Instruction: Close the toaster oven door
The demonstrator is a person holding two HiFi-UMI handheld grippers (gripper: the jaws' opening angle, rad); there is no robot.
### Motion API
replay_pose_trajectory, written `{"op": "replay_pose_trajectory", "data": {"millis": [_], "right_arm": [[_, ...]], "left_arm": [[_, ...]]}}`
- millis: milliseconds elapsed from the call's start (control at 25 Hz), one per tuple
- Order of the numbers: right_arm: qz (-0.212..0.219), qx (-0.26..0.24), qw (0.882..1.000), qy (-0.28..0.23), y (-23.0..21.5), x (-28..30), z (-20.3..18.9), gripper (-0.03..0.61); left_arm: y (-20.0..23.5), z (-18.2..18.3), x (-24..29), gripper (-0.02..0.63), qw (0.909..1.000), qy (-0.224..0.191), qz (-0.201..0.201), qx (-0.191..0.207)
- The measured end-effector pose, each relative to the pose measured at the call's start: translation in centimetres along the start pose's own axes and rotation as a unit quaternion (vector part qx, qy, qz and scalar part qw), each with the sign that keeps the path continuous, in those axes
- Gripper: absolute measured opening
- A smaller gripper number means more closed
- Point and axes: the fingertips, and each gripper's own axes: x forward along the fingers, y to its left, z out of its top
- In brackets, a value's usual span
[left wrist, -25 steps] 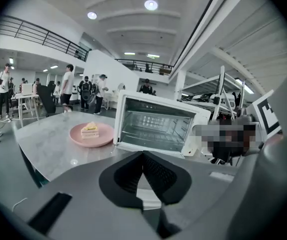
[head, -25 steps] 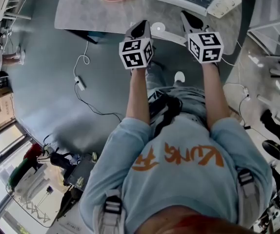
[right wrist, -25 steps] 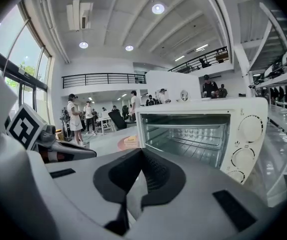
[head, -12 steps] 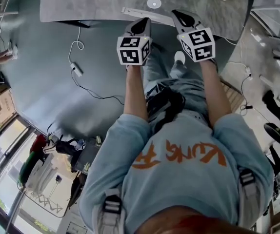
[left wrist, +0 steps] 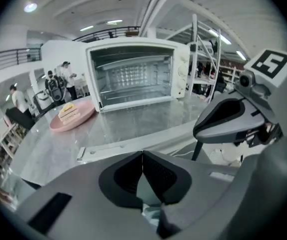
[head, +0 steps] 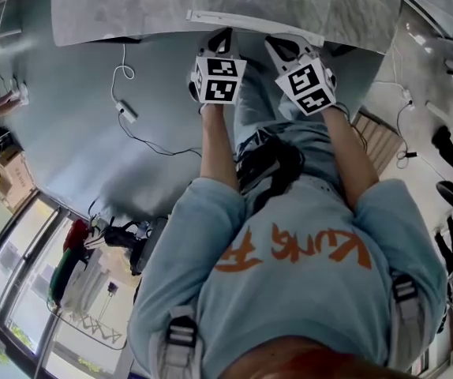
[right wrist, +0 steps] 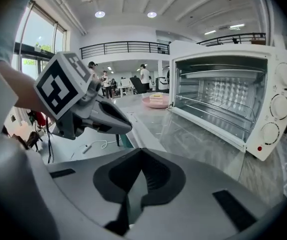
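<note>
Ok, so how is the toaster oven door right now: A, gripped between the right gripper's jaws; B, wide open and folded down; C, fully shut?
B: the door lies folded down in front of the toaster oven, leaving the inside in plain view.

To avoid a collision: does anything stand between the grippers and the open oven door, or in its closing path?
Nothing visible does. Only flat table surface lies before the open door, nothing sticks out of the toaster oven, and the pink plate lies beside it, off the door's swing.
</note>
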Motion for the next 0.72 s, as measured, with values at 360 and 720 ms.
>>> {"op": "replay_pose_trajectory", "data": {"millis": [360, 720], "right_arm": [[-0.063, -0.067, 0.994, 0.063, -0.2, 1.5, -3.5, -0.003], [-0.118, -0.127, 0.981, 0.088, -1.0, 1.4, -3.8, -0.003]], "left_arm": [[-1.2, -1.0, 2.2, 0.002, 0.9948, 0.045, 0.002, 0.091], [-1.0, -0.9, 2.0, 0.002, 0.9942, 0.051, 0.017, 0.093]]}}
